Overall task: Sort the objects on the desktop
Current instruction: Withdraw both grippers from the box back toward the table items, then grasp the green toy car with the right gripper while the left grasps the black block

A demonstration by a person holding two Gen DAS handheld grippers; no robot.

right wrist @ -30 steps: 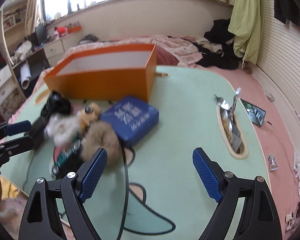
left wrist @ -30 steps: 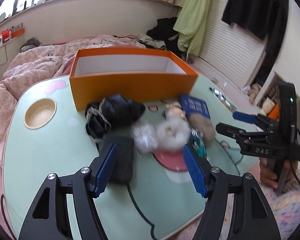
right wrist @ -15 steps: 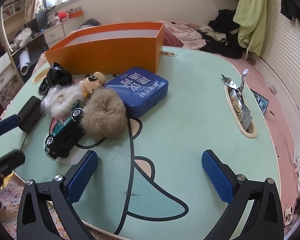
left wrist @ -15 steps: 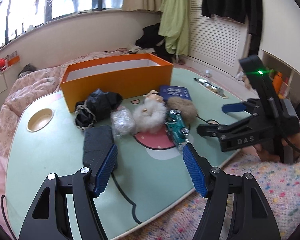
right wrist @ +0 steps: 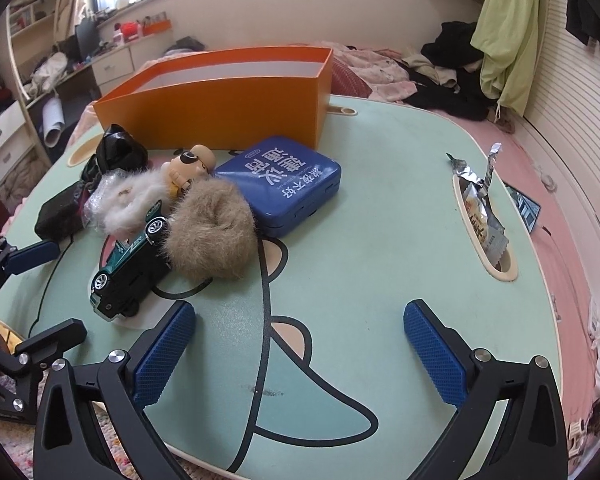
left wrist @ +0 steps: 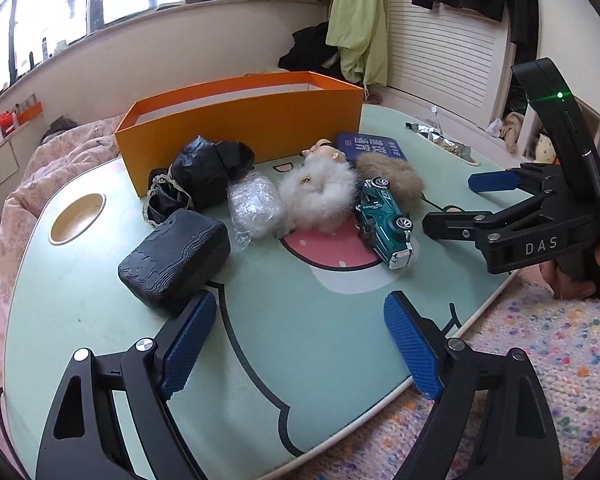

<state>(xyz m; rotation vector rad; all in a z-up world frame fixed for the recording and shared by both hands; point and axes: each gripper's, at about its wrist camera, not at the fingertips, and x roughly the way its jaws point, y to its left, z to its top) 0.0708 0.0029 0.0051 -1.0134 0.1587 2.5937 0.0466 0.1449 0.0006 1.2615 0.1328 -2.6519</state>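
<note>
Your left gripper (left wrist: 300,344) hung low over the near edge of the mint-green table (left wrist: 324,360), its jaws opening with nothing between them, and its left pad sat just in front of the black textured block (left wrist: 175,258). Your right gripper (right wrist: 300,354) stood spread at its widest over bare tabletop, also empty, and it showed in the left view with a green light lit on its handle. Beyond both tools, the things to sort lay in a loose cluster near the middle of the table: a green toy car (right wrist: 130,268) tipped on its side, touching a tan fur scrunchie (right wrist: 212,234) and a white fur scrunchie (left wrist: 320,196). A clear plastic wad (left wrist: 254,204) lay just left of the white one, and a black bag (left wrist: 204,174) sat behind it against the orange box (right wrist: 228,100). A small tan figurine (right wrist: 192,164) rested between the scrunchies and the blue tin (right wrist: 284,184), which lay flat beside the box's corner. The box stood open at the far side. Foil snack wrappers (right wrist: 480,208) filled a slot near the table's right edge.
</note>
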